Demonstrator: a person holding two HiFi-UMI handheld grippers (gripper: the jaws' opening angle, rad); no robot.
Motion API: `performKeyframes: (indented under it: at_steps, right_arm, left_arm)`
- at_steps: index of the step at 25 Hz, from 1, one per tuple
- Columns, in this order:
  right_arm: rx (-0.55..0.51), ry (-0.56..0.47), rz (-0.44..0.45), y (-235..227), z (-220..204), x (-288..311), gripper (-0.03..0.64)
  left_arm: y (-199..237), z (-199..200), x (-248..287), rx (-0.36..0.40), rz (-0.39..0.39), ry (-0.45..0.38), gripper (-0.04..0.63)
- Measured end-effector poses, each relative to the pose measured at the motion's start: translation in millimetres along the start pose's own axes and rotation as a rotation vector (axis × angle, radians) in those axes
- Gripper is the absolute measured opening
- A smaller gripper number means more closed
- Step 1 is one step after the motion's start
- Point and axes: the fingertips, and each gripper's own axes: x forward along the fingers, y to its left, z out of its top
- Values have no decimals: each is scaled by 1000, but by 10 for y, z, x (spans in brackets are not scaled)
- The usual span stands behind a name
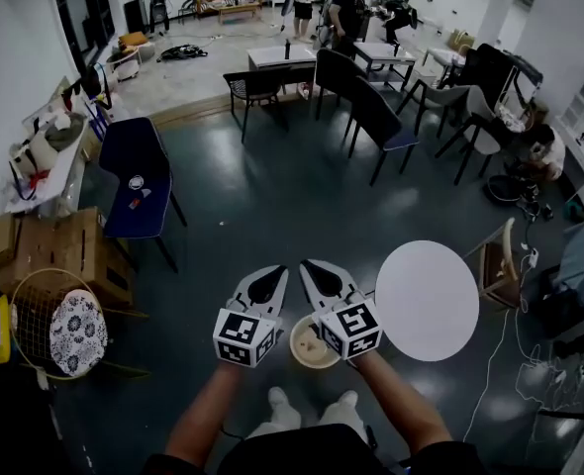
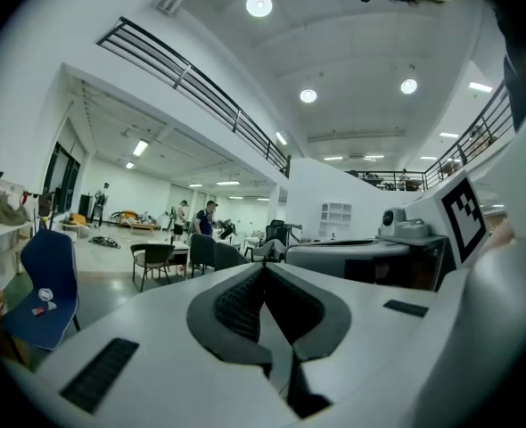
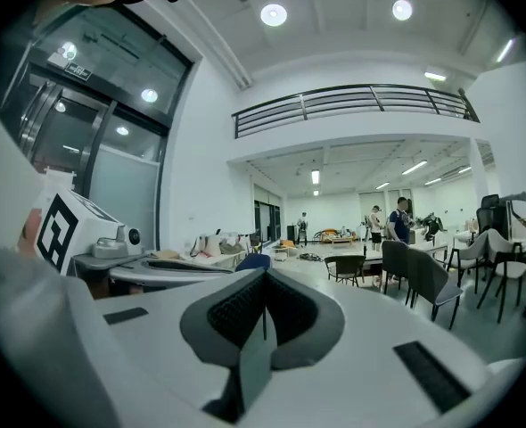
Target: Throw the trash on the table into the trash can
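Forearms [image 1: 209, 412] first, since they're closest to the head camera: bare, reaching forward, one gripper each. Left gripper [image 1: 277, 271] and right gripper [image 1: 308, 265] sit side by side, tips angled toward each other and nearly meeting. Both are clenched on nothing. Each gripper view shows the dark ribbed pads [image 2: 238, 303] pressed together with only the room beyond them.

Trash can [image 1: 298, 352] is on the floor right below the pair, peeking out between their back ends and partly tucked under the right one. It's a round beige thing standing upright with its mouth pointing straight up at the head camera. So its axis runs vertical, and from above it just reads as a circle. Can't tell what's inside.

Round white table [image 1: 427, 300] is just to the right of the right gripper, top flat and plain white. Can't tell if the can touches it, because the right gripper covers that spot.

Well off to the left of the left gripper there's a wire basket [image 1: 27, 305] and some cardboard boxes [image 1: 54, 250]. Ahead of those is a blue chair [image 1: 139, 176].
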Motion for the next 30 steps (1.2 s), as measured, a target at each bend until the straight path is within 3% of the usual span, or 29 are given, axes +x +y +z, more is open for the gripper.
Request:
performKeyframes:
  at_steps: [13, 30]
  right_arm:
    - [-41, -82, -40, -70, 533, -494, 20]
    - [-31, -147, -50, 36, 747, -1978, 20]
  left_arm:
    - [-424, 481, -58, 33, -36, -95, 11]
    - [-1932, 752, -442, 78, -82, -135, 11]
